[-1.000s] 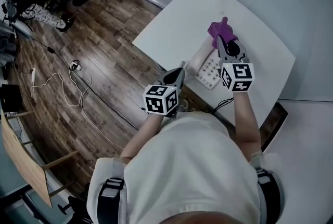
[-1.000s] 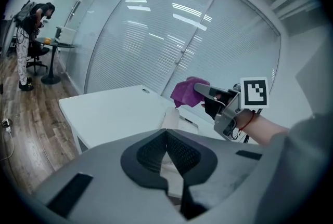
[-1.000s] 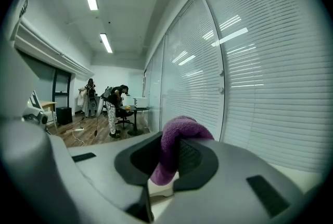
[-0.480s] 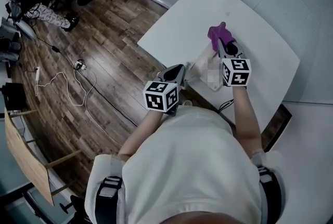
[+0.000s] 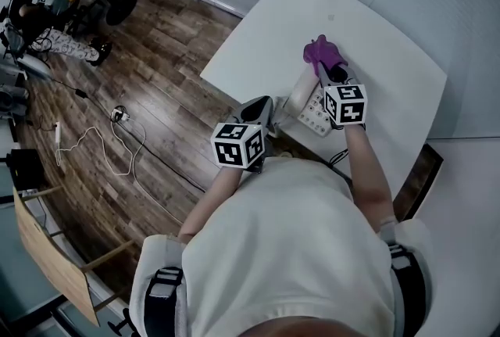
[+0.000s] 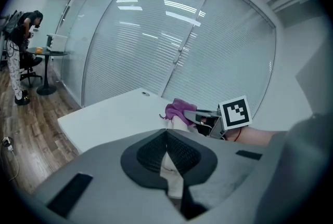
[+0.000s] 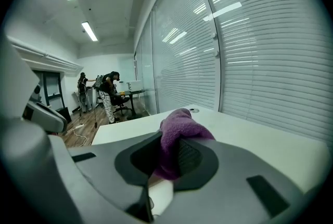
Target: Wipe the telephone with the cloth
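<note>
Right gripper (image 7: 165, 159), jaws clamped on purple cloth (image 7: 179, 128), at far end of white telephone (image 5: 311, 113) near the white table (image 5: 375, 38) edge; left gripper (image 6: 166, 135), jaws closed, empty, beside telephone's left side.

White shirt (image 5: 289, 249) — dark shoulder straps (image 5: 166, 298)

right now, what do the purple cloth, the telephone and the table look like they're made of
The cloth: soft fabric, likely microfibre or terry; fuzzy, nubbly purple pile that bunches in folds.
The telephone: probably moulded plastic; smooth off-white casing with rounded edges and a keypad.
The table: hard white top, perhaps laminate; flat, even, faint sheen, no grain showing.
</note>
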A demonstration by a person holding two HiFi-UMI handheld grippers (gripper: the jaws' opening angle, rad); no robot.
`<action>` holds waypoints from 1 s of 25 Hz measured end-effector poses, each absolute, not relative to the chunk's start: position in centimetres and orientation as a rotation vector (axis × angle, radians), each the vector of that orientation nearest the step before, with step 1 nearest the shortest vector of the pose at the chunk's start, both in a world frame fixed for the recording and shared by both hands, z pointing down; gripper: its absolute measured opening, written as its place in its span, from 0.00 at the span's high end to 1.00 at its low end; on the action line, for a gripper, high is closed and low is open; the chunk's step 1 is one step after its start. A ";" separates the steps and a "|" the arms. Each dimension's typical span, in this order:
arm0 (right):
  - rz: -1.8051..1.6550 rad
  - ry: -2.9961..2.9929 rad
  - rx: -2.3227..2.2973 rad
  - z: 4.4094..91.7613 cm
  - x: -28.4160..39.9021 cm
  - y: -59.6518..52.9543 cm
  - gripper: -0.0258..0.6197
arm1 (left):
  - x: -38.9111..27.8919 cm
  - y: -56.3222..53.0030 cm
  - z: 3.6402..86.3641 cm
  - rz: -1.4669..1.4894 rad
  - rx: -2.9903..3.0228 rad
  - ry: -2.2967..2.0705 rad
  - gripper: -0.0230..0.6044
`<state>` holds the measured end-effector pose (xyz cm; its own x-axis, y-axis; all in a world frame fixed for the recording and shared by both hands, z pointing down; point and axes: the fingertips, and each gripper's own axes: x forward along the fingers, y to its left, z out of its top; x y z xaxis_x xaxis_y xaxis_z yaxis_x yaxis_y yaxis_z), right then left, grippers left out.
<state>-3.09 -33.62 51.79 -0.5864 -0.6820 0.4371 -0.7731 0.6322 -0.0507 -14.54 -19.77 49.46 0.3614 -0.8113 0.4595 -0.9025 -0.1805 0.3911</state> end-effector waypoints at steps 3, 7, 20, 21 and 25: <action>0.366 -2.484 1.175 51.9 -2.8 -33.4 0.86 | -14.4 -19.7 49.6 0.196 2.019 -1.467 0.93; 0.354 -2.481 1.168 51.8 -2.9 -33.3 0.86 | -14.1 -19.5 49.7 0.200 2.022 -1.453 0.93; 0.264 -2.496 1.085 51.8 -4.1 -30.5 0.86 | -13.6 -18.9 50.2 0.180 2.009 -1.431 0.93; 0.263 -2.500 1.076 51.9 -4.2 -30.2 0.86 | -13.6 -18.8 50.3 0.180 2.011 -1.428 0.93; 0.264 -2.509 1.052 52.1 -4.6 -29.4 0.86 | -13.4 -18.9 50.4 0.177 2.015 -1.420 0.93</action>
